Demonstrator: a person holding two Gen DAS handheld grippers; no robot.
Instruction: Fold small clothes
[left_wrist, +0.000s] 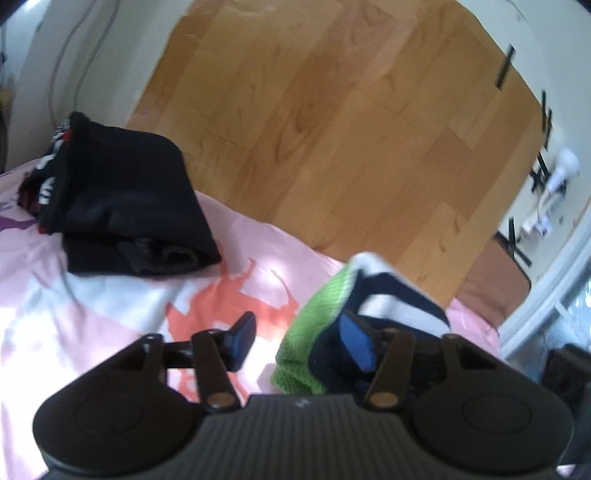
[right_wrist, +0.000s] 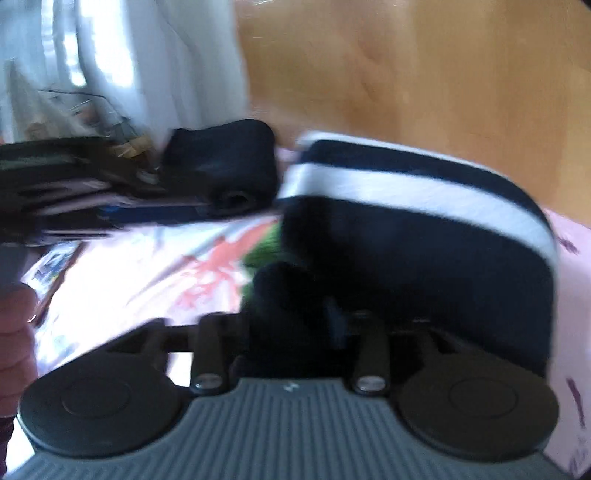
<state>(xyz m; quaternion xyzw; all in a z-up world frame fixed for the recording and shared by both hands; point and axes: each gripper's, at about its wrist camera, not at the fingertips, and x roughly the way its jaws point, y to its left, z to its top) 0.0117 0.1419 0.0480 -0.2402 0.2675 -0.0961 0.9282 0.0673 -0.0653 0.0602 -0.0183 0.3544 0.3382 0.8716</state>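
Pink printed bedsheet (left_wrist: 92, 314) | wooden floor (left_wrist: 332, 129) beyond | left tongs (left_wrist: 299, 343) released | right tongs (right_wrist: 295, 325) state unclear

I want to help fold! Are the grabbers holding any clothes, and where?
Left gripper: open, holding nothing. Right gripper: a dark bunched edge of the striped garment sits between its jaws, but blur hides whether they pinch it.

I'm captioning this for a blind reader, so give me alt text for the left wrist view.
An open left gripper hovers over a pink patterned bedspread, its right finger against a green and navy-and-white striped garment. A folded black garment lies further left, wooden floor beyond.
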